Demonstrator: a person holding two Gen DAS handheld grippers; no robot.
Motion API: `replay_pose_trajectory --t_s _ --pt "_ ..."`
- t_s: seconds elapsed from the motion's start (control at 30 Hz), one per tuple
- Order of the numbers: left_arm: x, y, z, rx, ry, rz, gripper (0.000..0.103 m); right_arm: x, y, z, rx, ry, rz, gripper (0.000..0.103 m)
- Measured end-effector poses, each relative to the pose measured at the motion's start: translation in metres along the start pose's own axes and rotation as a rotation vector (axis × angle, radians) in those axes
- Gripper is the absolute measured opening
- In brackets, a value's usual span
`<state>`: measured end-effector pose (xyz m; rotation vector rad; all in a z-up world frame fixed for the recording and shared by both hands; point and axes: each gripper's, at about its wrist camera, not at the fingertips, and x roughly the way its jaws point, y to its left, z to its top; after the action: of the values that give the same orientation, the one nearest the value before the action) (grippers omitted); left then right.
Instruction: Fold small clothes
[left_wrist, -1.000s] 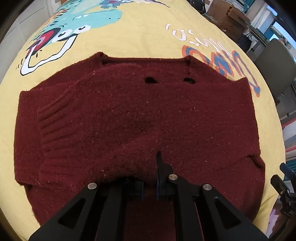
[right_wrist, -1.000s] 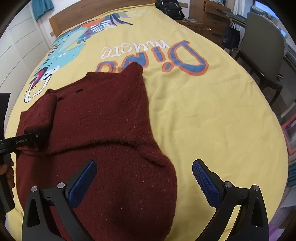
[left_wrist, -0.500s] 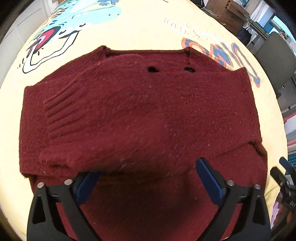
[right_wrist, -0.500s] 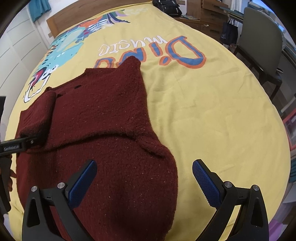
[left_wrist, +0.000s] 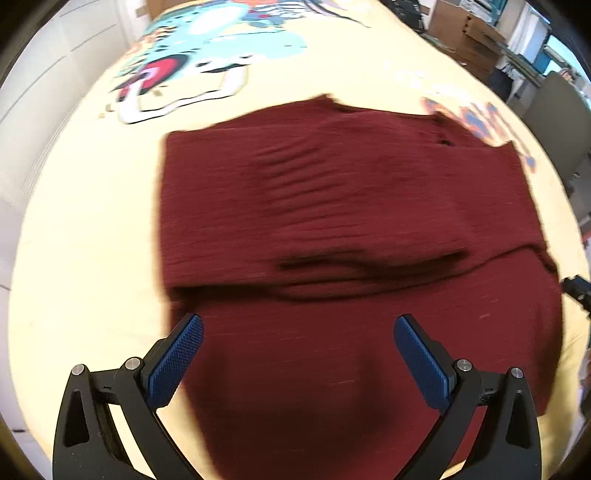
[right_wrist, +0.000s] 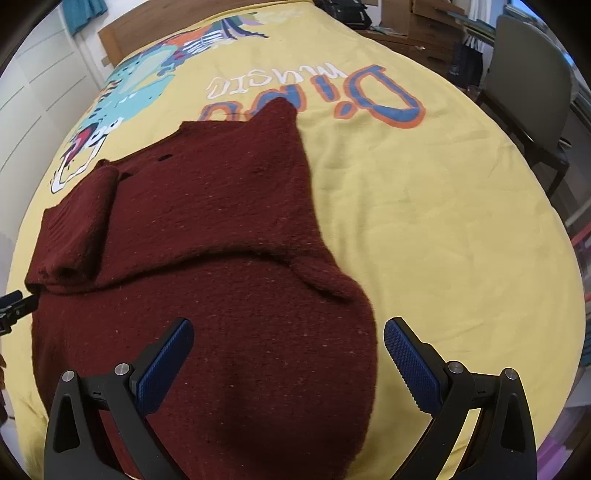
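A dark red knit sweater (left_wrist: 332, 206) lies flat on a yellow dinosaur bedspread (left_wrist: 85, 236). Its sleeves are folded in across the body, leaving a ridge across the middle. My left gripper (left_wrist: 297, 354) is open and empty above the sweater's near left part. The sweater also shows in the right wrist view (right_wrist: 207, 229), with a folded sleeve at the left. My right gripper (right_wrist: 288, 360) is open and empty over the near hem, its right finger past the sweater's right edge. The left gripper's tip (right_wrist: 13, 302) shows at the left edge.
The bedspread (right_wrist: 424, 206) stretches wide to the right of the sweater. A grey chair (right_wrist: 532, 85) and wooden drawers (right_wrist: 428, 26) stand beyond the bed's far right side. A white wardrobe (right_wrist: 33, 77) is at the left.
My left gripper let go of the folded sleeve, opened, and drew back toward the near left. The sleeve now lies across the sweater. My right gripper stayed open and moved slightly closer.
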<state>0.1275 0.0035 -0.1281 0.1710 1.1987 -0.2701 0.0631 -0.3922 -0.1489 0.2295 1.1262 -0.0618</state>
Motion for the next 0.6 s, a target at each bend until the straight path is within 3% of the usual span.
replay_pose_trajectory --t_s 0.17,0.4,0.57,0.6 --pt "0.01 0.042 -0.003 -0.056 0.019 0.066 0.101 0.005 0.016 -0.001 -0.02 0.012 0.008 0.103" --pt "0.039 0.065 0.003 -0.117 0.004 0.118 0.099 0.016 0.041 -0.004 -0.07 0.04 -0.003 0.103" --pt "0.051 0.062 0.007 -0.08 -0.004 0.041 0.079 0.021 0.076 0.006 -0.138 0.039 0.01 0.103" --pt "0.051 0.062 0.008 -0.076 -0.012 0.028 0.072 0.022 0.085 0.009 -0.157 0.035 0.016 0.103"
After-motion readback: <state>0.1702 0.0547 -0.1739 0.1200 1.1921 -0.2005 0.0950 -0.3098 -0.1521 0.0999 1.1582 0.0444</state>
